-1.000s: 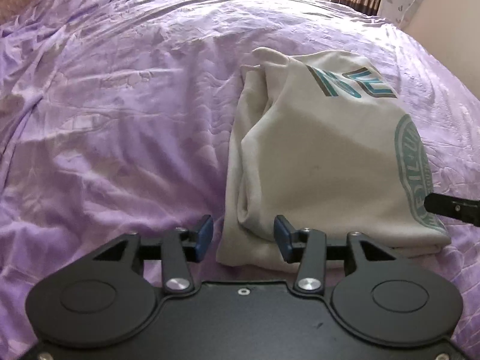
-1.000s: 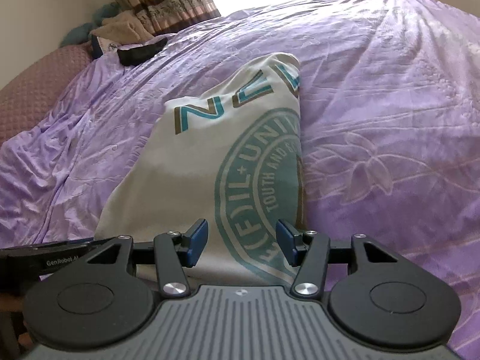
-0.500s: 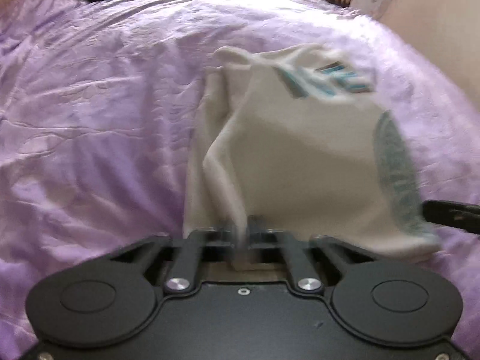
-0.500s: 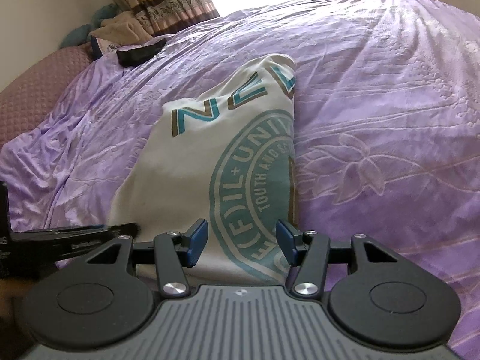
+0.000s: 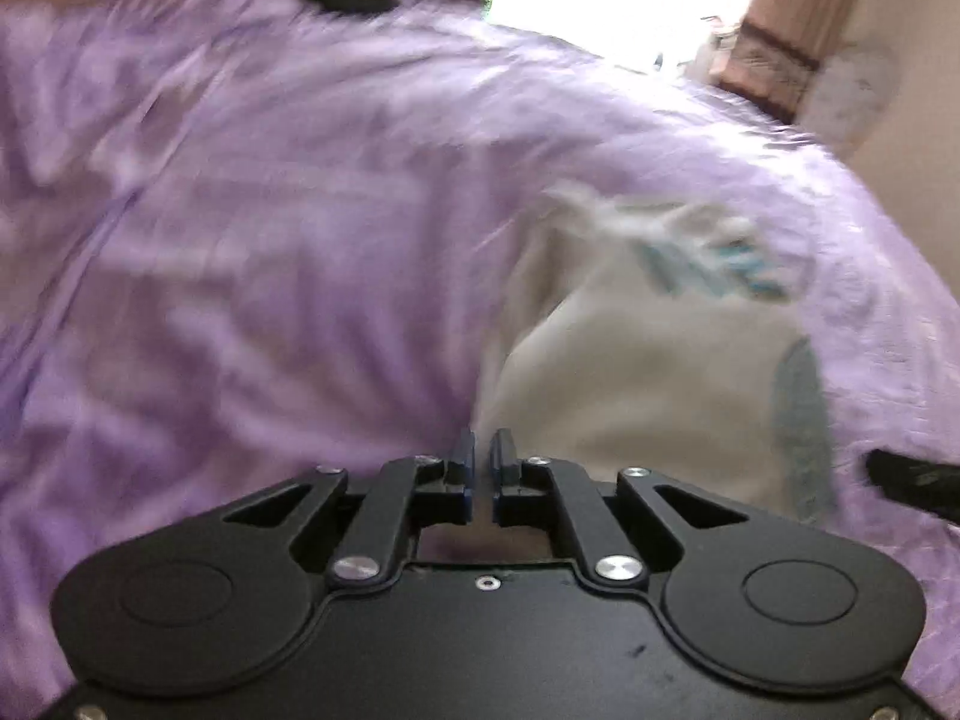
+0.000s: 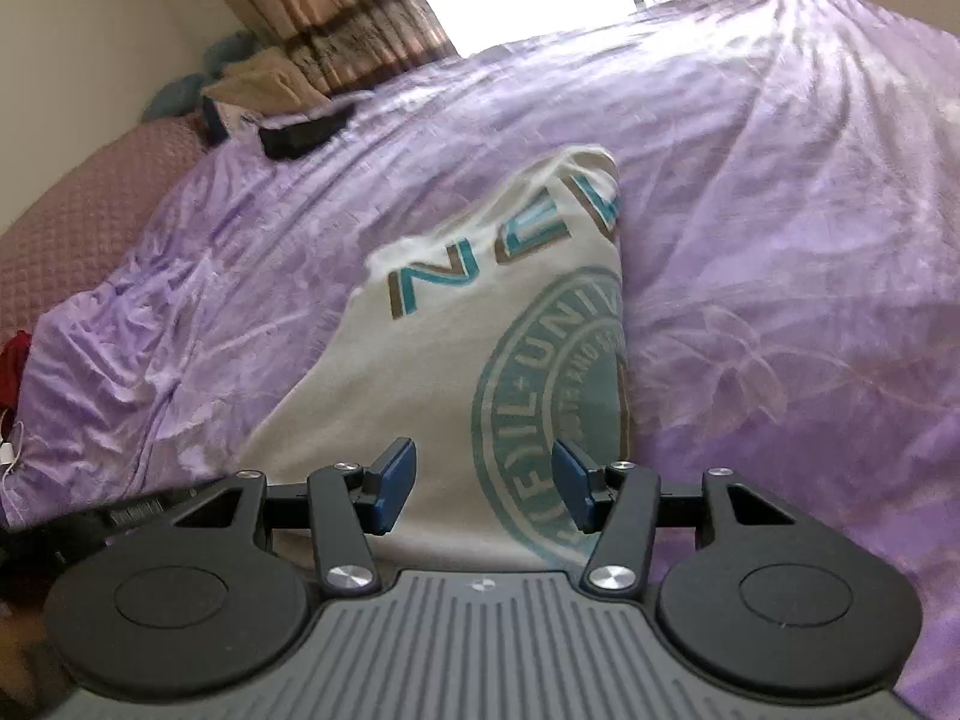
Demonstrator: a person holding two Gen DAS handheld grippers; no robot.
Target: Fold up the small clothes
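A folded cream T-shirt [image 6: 432, 372] with teal lettering and a round teal print lies on the purple bedspread [image 6: 780, 192]. In the blurred left wrist view the shirt [image 5: 648, 372] lies to the right and ahead of my left gripper [image 5: 483, 456], whose jaws are almost together at the shirt's near left corner; whether cloth is pinched between them is not clear. My right gripper [image 6: 483, 483] is open and empty, with its fingertips over the shirt's near edge beside the round print. The right gripper's tip [image 5: 912, 480] shows at the right edge of the left view.
A black object [image 6: 303, 132] lies far back on the bed, by a pile of cloth [image 6: 258, 84] near the striped curtains [image 6: 324, 6]. A pink quilted surface [image 6: 78, 198] borders the bed on the left. A wall [image 5: 912, 138] stands to the right.
My left gripper went from open to shut at the shirt's near left corner, then swung; its view is blurred and the shirt now sits further right. The right gripper has stayed open, barely moving.
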